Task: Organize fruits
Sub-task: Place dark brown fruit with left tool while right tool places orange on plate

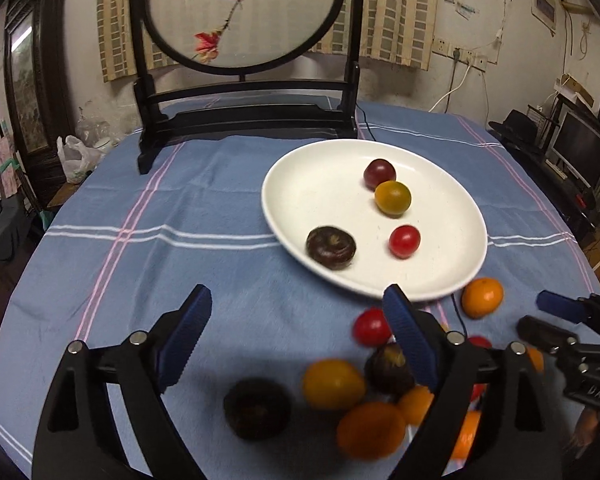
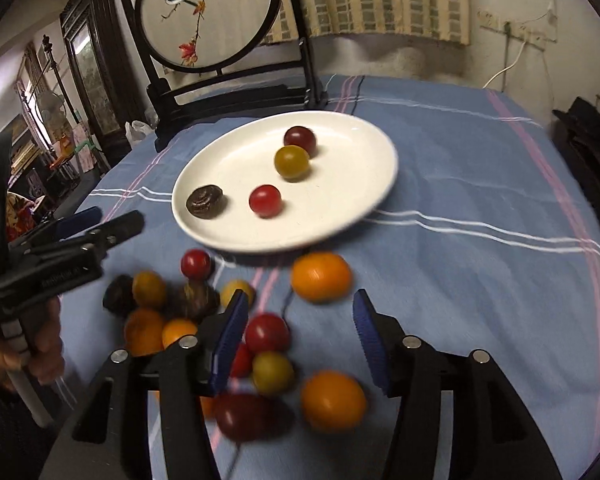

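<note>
A white plate [image 1: 320, 188] [image 2: 340, 168] on the blue cloth holds a dark red tomato [image 1: 379, 174], a yellow one [image 1: 393, 197], a red one [image 1: 404, 241] and a flat dark brown fruit [image 1: 331, 248]. Nearer me lies a loose heap of several tomatoes and oranges. My left gripper [image 1: 297, 294] is open over the cloth, above a dark fruit [image 1: 257, 408] and a yellow tomato [image 1: 334, 384], gripping nothing. My right gripper [image 2: 301, 298] is open; a red tomato [image 2: 267, 332], a yellow one [image 2: 272, 372] and an orange [image 2: 332, 400] lie below its fingers, untouched.
A round embroidered screen in a black stand [image 1: 244, 12] stands at the table's far side behind the plate. One orange [image 2: 321, 276] lies apart, near the plate's rim. A hand [image 2: 44, 344] holds the left gripper [image 2: 116, 218]. The table's edge curves away left and right.
</note>
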`<state>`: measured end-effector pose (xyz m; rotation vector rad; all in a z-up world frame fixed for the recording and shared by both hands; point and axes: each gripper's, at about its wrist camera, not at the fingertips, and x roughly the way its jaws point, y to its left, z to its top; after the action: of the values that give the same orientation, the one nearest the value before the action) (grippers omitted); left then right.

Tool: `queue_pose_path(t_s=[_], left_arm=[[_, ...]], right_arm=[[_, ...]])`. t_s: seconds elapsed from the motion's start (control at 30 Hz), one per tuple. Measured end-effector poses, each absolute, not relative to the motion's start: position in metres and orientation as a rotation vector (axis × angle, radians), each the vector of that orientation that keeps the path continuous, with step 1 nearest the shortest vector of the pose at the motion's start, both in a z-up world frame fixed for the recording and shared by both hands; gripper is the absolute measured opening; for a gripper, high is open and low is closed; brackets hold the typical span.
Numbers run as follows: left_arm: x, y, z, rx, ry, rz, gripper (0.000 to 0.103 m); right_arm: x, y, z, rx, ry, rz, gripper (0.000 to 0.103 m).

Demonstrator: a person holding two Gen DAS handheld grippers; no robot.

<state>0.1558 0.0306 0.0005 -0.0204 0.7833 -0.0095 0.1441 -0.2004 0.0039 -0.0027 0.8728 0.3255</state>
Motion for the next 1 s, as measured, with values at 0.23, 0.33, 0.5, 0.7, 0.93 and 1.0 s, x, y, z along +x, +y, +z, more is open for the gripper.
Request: queue_pose_path(t_s=[0.23, 0.33, 0.5, 0.7, 0.93, 1.0], left_arm=[[0.123, 0.059, -0.011, -0.103, 0.812, 0.030, 0.091], [0.115, 0.061, -0.014, -0.105, 0.813, 0.033, 0.091], [0.105, 0.059, -0.017, -0.071, 0.809, 0.028, 0.091], [0.096, 0.061, -0.025, -0.042, 0.817, 0.028, 0.092], [0.091, 0.071, -0.037, -0.057, 0.871, 0.001, 0.092], [0.089, 0.071, -0.039, -0.047, 0.874, -0.001, 0.092]], right_arm=[[0.100, -0.223, -0.011, -0.002, 0.930, 0.295, 0.061], [0.087, -0.228, -0.017, -0.001, 0.943, 0.280, 0.061], [0.080, -0.227, -0.028, -0.016, 0.966, 0.252, 0.061], [0.090, -0.219, -0.037, -0.048, 0.992, 0.224, 0.061], [0.107, -0.208, -0.043, -0.087, 1.008, 0.194, 0.061], [0.110, -0.207, -0.043, -0.092, 1.009, 0.192, 0.061]])
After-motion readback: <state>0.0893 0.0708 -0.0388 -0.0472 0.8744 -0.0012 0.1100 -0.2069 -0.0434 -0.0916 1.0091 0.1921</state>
